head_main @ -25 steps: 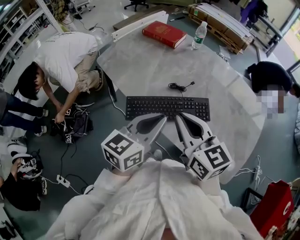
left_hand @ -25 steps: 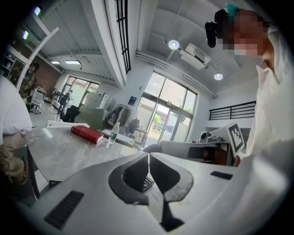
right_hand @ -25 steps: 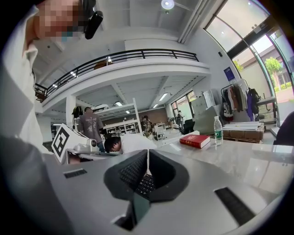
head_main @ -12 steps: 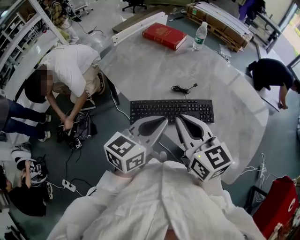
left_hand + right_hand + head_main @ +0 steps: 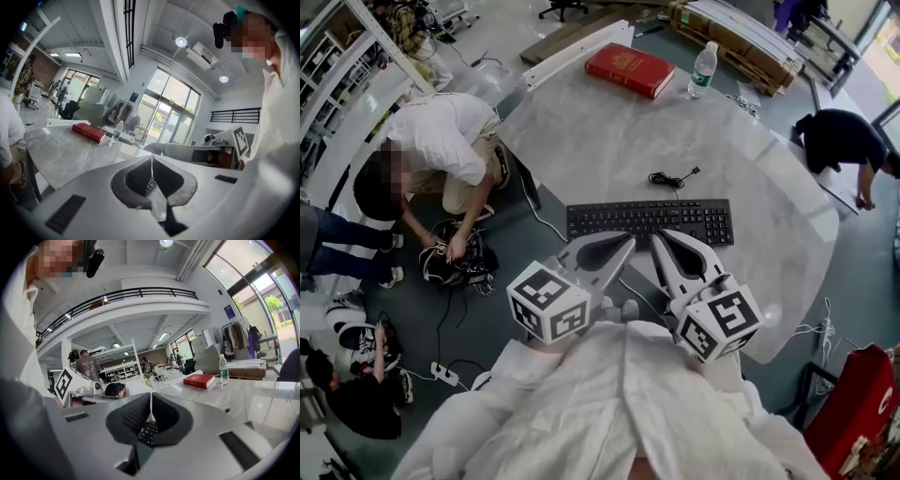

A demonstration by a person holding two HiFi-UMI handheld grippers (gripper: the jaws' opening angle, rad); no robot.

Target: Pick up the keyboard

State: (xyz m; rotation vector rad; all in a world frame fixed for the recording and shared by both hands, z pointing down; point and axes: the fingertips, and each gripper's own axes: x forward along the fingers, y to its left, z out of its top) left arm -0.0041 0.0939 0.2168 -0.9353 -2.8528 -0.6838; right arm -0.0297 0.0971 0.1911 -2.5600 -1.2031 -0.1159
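Observation:
A black keyboard [image 5: 650, 221] lies flat near the front edge of the round marble table [image 5: 609, 131]. My left gripper [image 5: 624, 241] and right gripper [image 5: 660, 237] are side by side just in front of it, their tips over its near edge. Both are shut, with nothing between the fingers. In the left gripper view the left gripper [image 5: 151, 157] has its jaws meeting in a thin line, and keyboard keys [image 5: 149, 183] show through the gap below. The right gripper view has the same picture: the right gripper [image 5: 151, 395] is closed above the keys [image 5: 148, 432].
A coiled black cable [image 5: 670, 178] lies just beyond the keyboard. A red book [image 5: 629, 68] and a water bottle [image 5: 704, 66] sit at the table's far side. A person [image 5: 431, 150] crouches over gear on the floor at left, another person [image 5: 844, 139] bends at right.
Both grippers have edged forward to the keyboard's near edge and stay shut. The crouching person at left has shifted.

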